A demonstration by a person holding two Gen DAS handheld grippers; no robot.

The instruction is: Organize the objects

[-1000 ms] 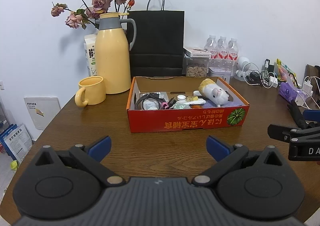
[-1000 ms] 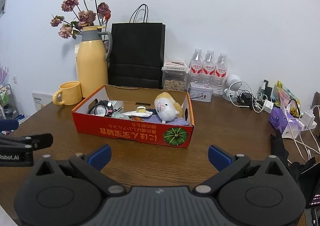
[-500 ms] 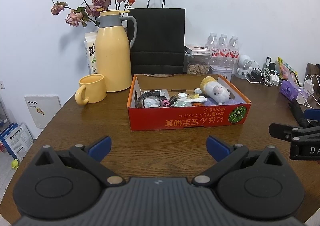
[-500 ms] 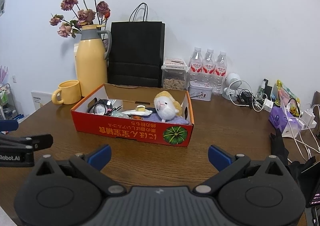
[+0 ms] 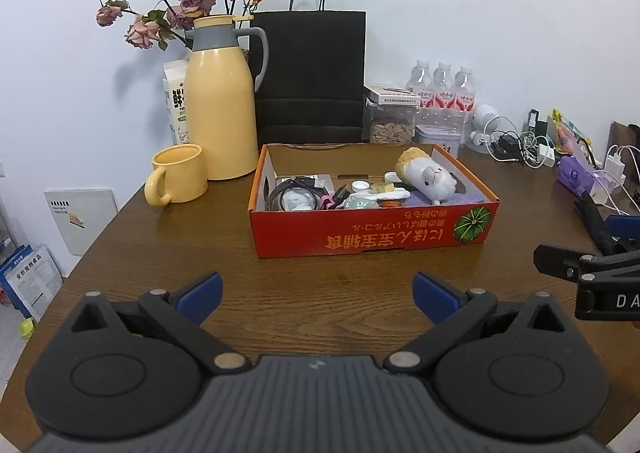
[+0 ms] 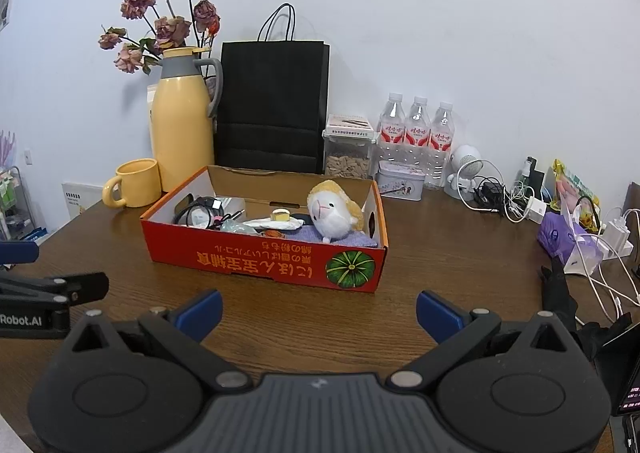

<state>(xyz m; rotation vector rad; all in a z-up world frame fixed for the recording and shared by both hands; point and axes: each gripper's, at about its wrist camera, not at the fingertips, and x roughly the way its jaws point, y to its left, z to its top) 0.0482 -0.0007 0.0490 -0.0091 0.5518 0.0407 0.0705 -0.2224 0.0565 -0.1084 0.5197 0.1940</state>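
The red box point(image 5: 372, 231) sat mid-frame on the table point(image 5: 320, 277) with a plush toy point(image 5: 430, 179), cables point(image 5: 294, 193) and small oddments inside, fitting either a finished tidy or a pending sort, while the left gripper point(image 5: 316, 291) and right gripper point(image 6: 318, 311) hovered low, both spread and empty.

- Brown wooden table point(image 5: 320, 277)
- Red cardboard box point(image 5: 372, 231) set mid-table
- Yellow mug point(image 5: 180, 173), yellow thermos point(image 5: 222, 109) placed left
- 3 water bottles point(image 6: 416, 129) lined at back
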